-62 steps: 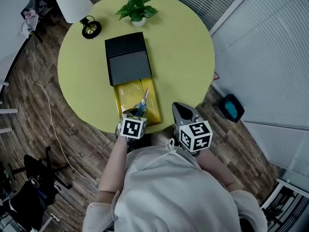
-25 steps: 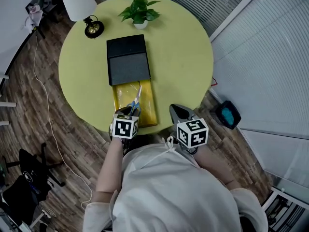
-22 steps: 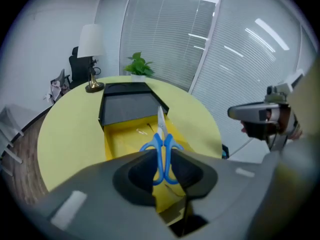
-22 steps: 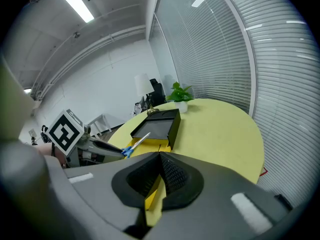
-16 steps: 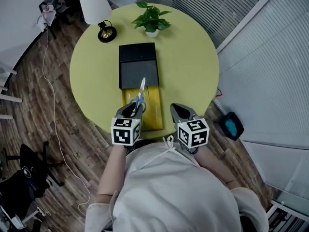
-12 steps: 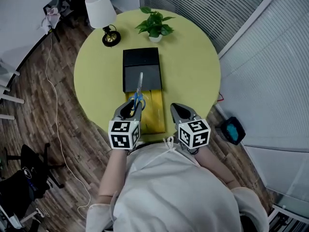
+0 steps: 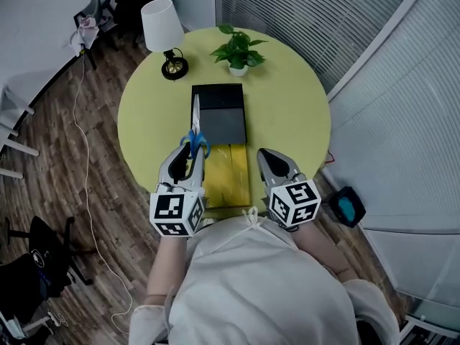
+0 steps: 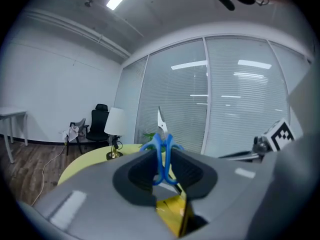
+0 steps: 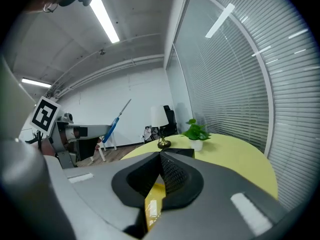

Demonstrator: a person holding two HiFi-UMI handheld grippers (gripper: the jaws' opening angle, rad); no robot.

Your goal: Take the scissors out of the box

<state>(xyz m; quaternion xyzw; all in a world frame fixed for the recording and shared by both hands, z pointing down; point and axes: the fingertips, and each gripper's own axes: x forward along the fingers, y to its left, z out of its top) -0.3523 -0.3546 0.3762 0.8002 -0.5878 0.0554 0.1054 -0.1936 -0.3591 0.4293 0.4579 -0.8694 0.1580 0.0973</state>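
Note:
My left gripper is shut on the blue handles of the scissors. It holds them in the air, with the blades pointing away over the black box sleeve. In the left gripper view the scissors stand upright between the pads of the left gripper. The yellow inner tray is pulled out toward me and lies below, between both grippers. My right gripper hovers to the right of the tray, shut with nothing in it. Its jaws meet in the right gripper view, where the right gripper points toward the table.
The box lies on a round yellow-green table. A white-shaded lamp and a potted plant stand at the table's far side. Slatted blinds run along the right. An office chair stands by the wall, and a cable trails across the wood floor.
Both grippers have risen. The left one has lifted the scissors out of the yellow tray and tipped up from pointing down to nearly level. The right gripper stays shut.

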